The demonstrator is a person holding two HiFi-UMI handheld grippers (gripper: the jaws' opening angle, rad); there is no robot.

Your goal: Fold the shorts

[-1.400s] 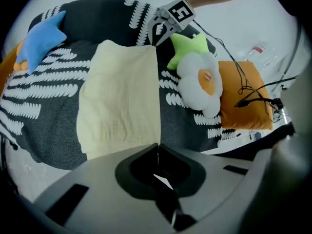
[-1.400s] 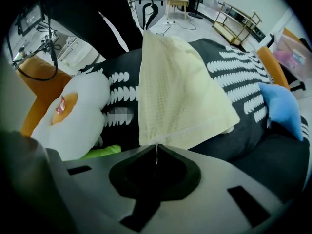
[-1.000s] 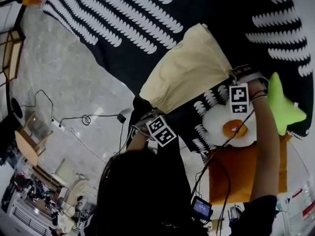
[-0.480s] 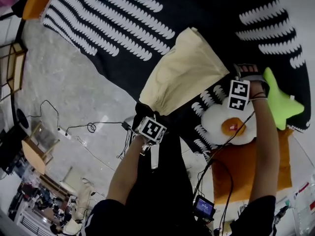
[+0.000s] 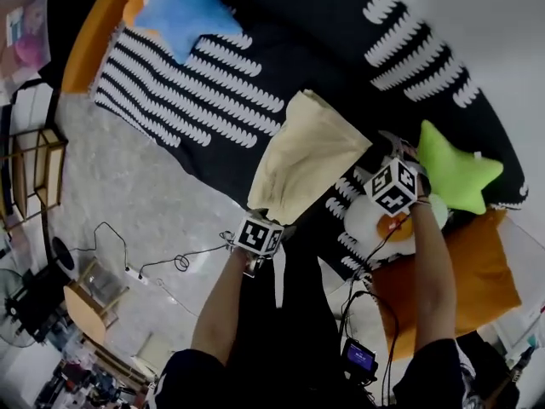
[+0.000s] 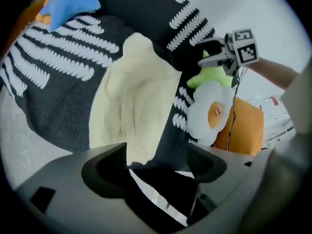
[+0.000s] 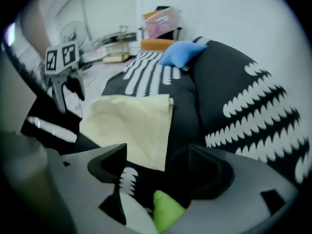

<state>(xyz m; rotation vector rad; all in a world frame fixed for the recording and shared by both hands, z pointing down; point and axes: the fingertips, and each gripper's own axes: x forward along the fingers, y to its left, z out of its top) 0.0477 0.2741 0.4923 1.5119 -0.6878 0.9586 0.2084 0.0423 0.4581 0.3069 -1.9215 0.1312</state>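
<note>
**Head view.** The pale yellow shorts [image 5: 302, 156] lie flat on the black cover with white scalloped stripes [image 5: 213, 92], close to its edge nearest the person. They form one tapering panel. The left gripper [image 5: 262, 227] hangs just off the near corner of the shorts and the right gripper [image 5: 392, 156] just off their right side, and neither touches the cloth. A blue star cushion [image 5: 183, 7] sits at the far end of the cover. A green star cushion [image 5: 456, 173], a fried-egg cushion [image 5: 375, 224] and an orange cushion [image 5: 464, 279] crowd the right.

**Left gripper view.** The left gripper [image 6: 156, 165] has its jaws wide apart, having just been opening. Only dark fabric shows beyond the gap, and nothing is pinched. The shorts [image 6: 136, 101] spread above the jaws, their near hem just over the left jaw. The right gripper [image 6: 222, 52] is beyond them, above the fried-egg cushion [image 6: 209, 116].

**Right gripper view.** The right gripper [image 7: 158, 172] also stands spread — its jaws have just swung open and eased in slightly. A green cushion tip [image 7: 165, 213] shows through the gap, ungripped. The shorts [image 7: 129, 126] lie ahead on the cover, with the left gripper [image 7: 63, 77] past their far corner.
</note>
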